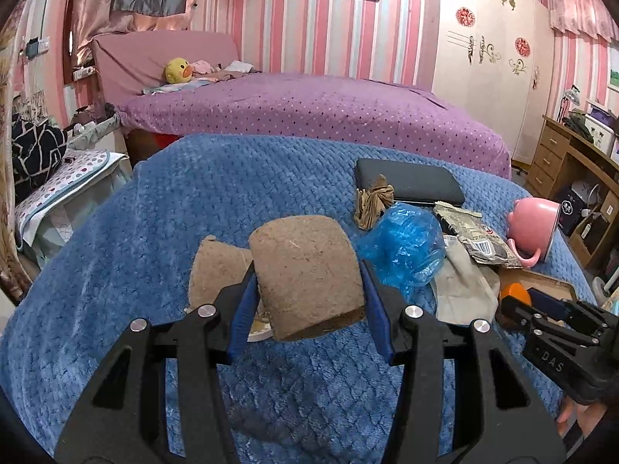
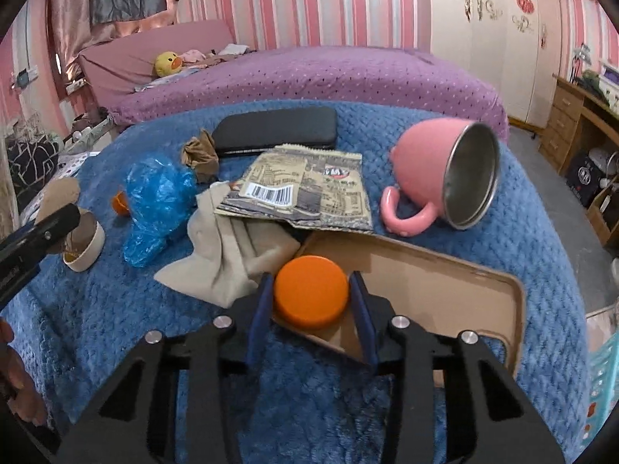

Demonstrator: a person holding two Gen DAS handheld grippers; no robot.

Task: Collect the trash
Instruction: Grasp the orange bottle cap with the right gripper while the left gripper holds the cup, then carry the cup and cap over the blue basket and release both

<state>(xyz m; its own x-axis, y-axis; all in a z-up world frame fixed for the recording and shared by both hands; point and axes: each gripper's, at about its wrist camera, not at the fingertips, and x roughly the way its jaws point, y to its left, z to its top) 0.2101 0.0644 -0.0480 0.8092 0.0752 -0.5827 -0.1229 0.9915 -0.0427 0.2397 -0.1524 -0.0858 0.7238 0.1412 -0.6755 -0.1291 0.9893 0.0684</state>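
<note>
The left claw (image 1: 307, 290) clamps a rough brown fibrous cardboard cup (image 1: 307, 263), squashed between its blue pads above the quilted blue fleece blanket (image 1: 193, 201). The right claw (image 2: 311, 301) pinches a smooth round orange plastic lid (image 2: 311, 290) over a flat tan cardboard tray (image 2: 445, 290); crinkled blue plastic film (image 2: 154, 208) lies to its left.

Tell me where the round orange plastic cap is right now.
In the right wrist view, the round orange plastic cap sits low centre between the right gripper pads, over the brown tray corner.
</note>
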